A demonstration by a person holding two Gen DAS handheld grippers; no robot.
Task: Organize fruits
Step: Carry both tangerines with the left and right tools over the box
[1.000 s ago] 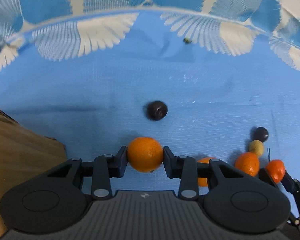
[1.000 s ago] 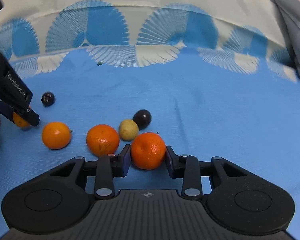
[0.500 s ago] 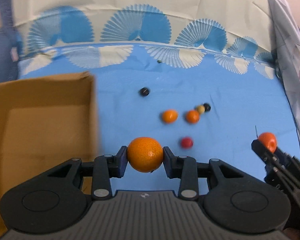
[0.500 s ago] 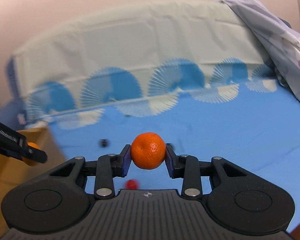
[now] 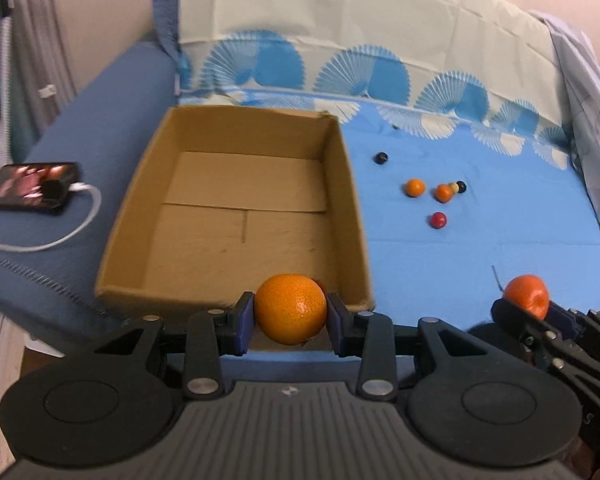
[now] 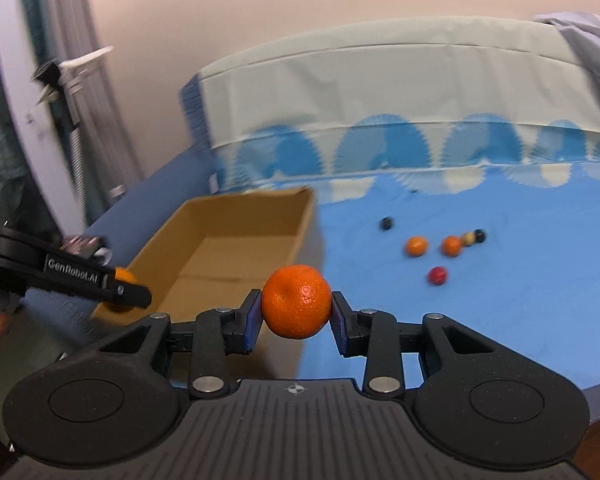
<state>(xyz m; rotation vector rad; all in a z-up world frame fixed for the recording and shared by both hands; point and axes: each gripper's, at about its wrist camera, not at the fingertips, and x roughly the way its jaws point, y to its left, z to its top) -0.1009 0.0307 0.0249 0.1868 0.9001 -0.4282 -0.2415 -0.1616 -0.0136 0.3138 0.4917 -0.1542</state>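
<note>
1. The cardboard box (image 5: 236, 204) sits open-topped on the blue cloth (image 5: 480, 248), its long axis running away from the left wrist camera. Its floor shows bare cardboard flaps; a small red patch peeks out just behind the held fruit at the near wall, and I cannot tell what it is.
2. Left gripper (image 5: 290, 322) hangs over the box's near edge, tilted downward — its jaws are clamped on a large orange (image 5: 291, 307), pads pressing both sides.
3. Right gripper (image 6: 296, 320) is held to the right of the box above the cloth, its jaws clamped on a mandarin (image 6: 296, 301) whose dimpled end faces the camera.
4. Well beyond the box on the cloth lie the loose fruits: two small oranges (image 5: 415, 187) side by side, with a pale yellow fruit (image 5: 453, 187) and a dark fruit (image 5: 461, 186) touching in a row — a red fruit (image 5: 438, 220) lies nearer, and another dark fruit (image 5: 380, 158) sits apart.
5. A phone (image 5: 32, 186) with a white cable rests on the blue armrest left of the box.
</note>
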